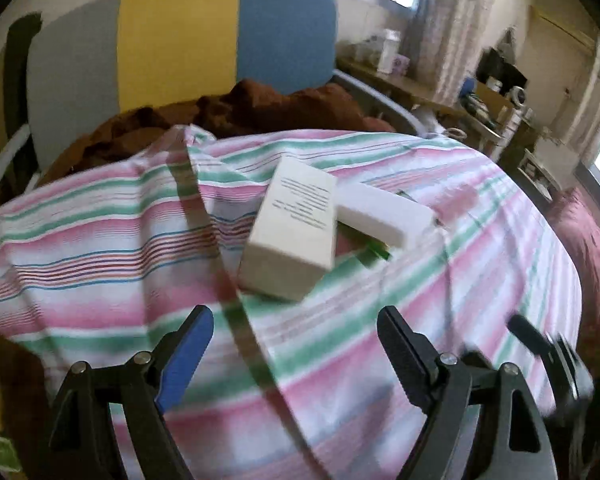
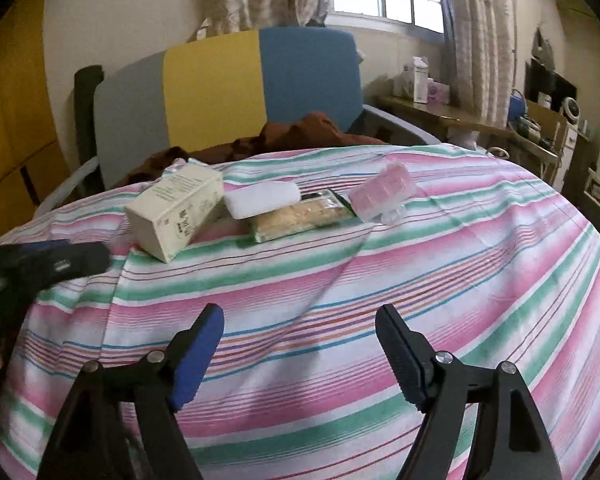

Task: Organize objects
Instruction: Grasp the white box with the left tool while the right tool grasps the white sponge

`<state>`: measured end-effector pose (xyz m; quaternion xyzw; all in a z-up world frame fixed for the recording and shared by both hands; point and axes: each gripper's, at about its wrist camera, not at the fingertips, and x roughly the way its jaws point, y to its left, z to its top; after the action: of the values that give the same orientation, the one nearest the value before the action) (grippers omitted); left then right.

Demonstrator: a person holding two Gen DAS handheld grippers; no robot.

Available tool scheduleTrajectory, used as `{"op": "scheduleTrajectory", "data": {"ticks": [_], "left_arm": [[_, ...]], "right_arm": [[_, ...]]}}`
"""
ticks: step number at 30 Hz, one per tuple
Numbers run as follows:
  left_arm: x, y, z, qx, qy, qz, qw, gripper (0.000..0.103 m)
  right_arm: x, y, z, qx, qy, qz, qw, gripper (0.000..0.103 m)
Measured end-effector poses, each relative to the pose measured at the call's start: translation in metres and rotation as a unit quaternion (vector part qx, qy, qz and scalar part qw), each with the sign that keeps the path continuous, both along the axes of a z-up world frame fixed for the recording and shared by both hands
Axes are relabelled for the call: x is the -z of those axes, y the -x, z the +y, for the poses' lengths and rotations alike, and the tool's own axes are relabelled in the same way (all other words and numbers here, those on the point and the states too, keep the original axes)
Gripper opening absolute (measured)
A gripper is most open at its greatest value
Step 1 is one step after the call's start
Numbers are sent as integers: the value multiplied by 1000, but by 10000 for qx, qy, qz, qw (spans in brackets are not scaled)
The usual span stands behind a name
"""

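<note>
both grippers hover with jaws wide and empty: left gripper, right gripper. the cream box lies on the striped bed beside a white pack; straddle its narrow sides squarely.

4 things are seen on the striped bedspread, grouped toward its far edge. A cream carton, printed with dark text, is tilted at the left. A white block is laid just beside it, overlapping a clear packet of biscuits. A pink compartment box is propped rightmost.
</note>
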<state>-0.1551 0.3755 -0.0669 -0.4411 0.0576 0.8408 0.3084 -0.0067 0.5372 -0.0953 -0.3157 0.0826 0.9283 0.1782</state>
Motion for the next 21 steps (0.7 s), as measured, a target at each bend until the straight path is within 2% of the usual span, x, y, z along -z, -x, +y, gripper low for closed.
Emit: {"op": "scheduleTrajectory", "data": {"ticks": [3, 7, 12, 16, 19, 21], "left_arm": [[11, 19, 12, -172, 118, -3, 9998, 86], [18, 24, 27, -112, 339, 385, 9986, 86], [19, 27, 33, -187, 300, 752, 9965, 86], [20, 27, 41, -73, 324, 980, 9946, 86], [24, 28, 48, 85, 391, 1022, 9940, 85], [28, 30, 51, 145, 414, 944, 9946, 79]], "right_arm": [[-2, -4, -7, -121, -146, 190, 9996, 79], [0, -3, -12, -122, -269, 160, 9994, 79], [8, 1, -4, -58, -60, 34, 10000, 79], [10, -2, 2, 64, 67, 97, 9999, 79], [11, -3, 6, 136, 175, 126, 9997, 79], [13, -3, 9, 172, 243, 98, 9995, 79]]}}
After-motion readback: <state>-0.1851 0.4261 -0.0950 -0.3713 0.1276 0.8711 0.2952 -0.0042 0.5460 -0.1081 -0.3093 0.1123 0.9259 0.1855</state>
